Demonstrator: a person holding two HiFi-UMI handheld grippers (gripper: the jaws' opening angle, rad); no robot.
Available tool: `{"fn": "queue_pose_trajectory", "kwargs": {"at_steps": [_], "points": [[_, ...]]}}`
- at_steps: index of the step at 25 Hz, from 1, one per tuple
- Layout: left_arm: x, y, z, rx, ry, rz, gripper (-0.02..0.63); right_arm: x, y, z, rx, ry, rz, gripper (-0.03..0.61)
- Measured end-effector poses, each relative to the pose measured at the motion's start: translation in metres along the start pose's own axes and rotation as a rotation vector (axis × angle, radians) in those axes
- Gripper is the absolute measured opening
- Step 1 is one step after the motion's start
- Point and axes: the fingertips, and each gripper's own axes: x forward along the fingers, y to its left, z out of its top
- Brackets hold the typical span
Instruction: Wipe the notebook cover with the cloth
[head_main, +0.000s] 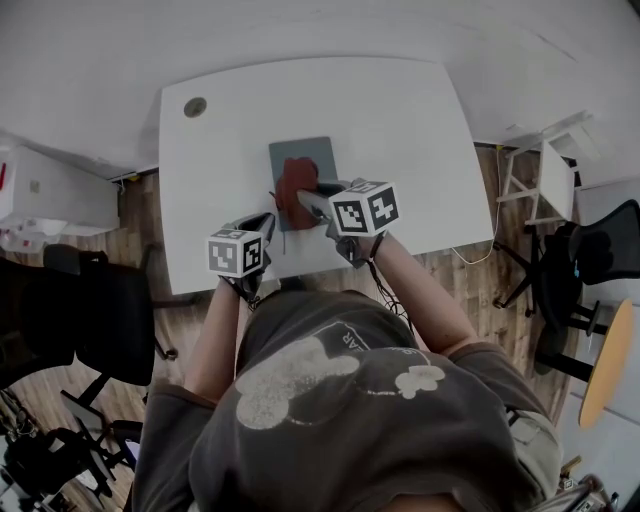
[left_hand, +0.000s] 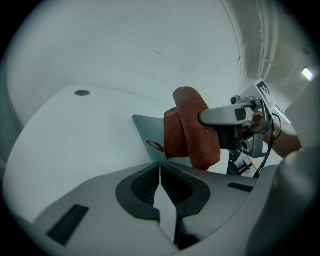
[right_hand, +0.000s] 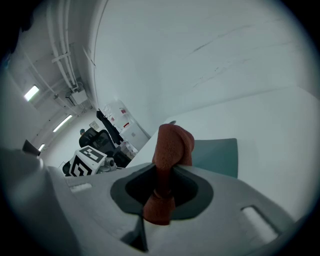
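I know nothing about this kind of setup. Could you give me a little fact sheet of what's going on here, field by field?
Surface: white table
Notebook: dark grey, lying flat on the table
Cloth: reddish-brown, bunched, over the notebook
Right claw: shut on the cloth
Left claw: shut, empty, near the notebook's corner
Wiping contact: cannot tell whether the cloth touches the cover

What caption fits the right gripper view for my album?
Right gripper pinching a reddish cloth over the grey notebook.
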Motion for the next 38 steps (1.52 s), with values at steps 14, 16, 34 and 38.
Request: {"fn": "queue_pose_trajectory", "kwargs": {"at_steps": [14, 16, 34, 38], "points": [[-0.011, 0.017, -0.015, -0.037, 0.026, 0.032, 0.005, 0.039, 0.006, -0.062, 0.051, 0.155, 0.030, 0.071], [-0.009, 0.014, -0.015, -0.029, 0.029, 0.027, 0.005, 0.040, 0.000, -0.065, 0.049, 0.165, 0.016, 0.071], [0.007, -0.016, -0.021, 0.013, 0.067, -0.024, 0.005, 0.007, -0.041, -0.073, 0.029, 0.158, -0.117, 0.071], [0.015, -0.022, -0.022, 0.028, 0.081, -0.030, 0.005, -0.001, -0.051, -0.076, 0.047, 0.153, -0.137, 0.071]]}}
